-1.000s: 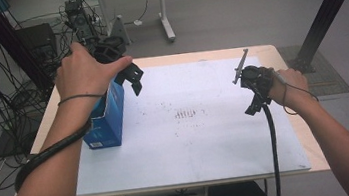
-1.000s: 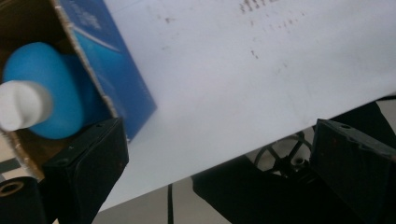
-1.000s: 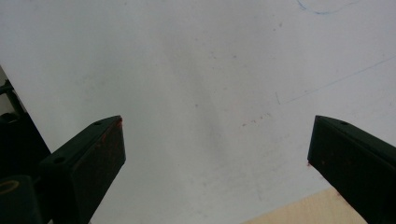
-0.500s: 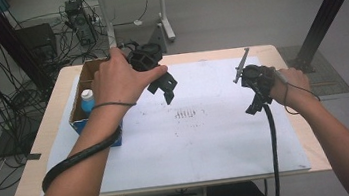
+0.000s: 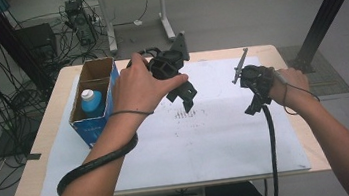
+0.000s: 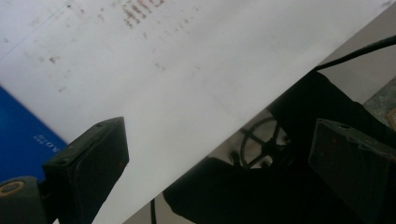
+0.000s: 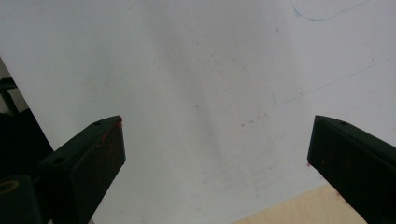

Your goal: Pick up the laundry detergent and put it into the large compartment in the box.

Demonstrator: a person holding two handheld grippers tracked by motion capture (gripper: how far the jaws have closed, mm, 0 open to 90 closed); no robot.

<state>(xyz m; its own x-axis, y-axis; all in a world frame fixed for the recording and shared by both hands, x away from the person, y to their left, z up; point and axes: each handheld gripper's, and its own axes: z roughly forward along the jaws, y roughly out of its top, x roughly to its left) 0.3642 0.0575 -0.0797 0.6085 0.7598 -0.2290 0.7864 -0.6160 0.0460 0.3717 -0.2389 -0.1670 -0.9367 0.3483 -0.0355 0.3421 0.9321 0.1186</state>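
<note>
Your left tool (image 5: 184, 92) hangs wide open and empty beside the blue cardboard box (image 5: 95, 119); next, I'd judge, reach its white-capped blue bottle (image 5: 91, 102). Right tool (image 5: 255, 102) idles open.

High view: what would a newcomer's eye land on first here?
Probably the left gripper, held over the middle of the white sheet with its jaws wide open and empty. Next, the open blue cardboard box at the table's left edge, a blue bottle with a white cap standing inside. The right gripper, also open, sits near the right edge.
</note>
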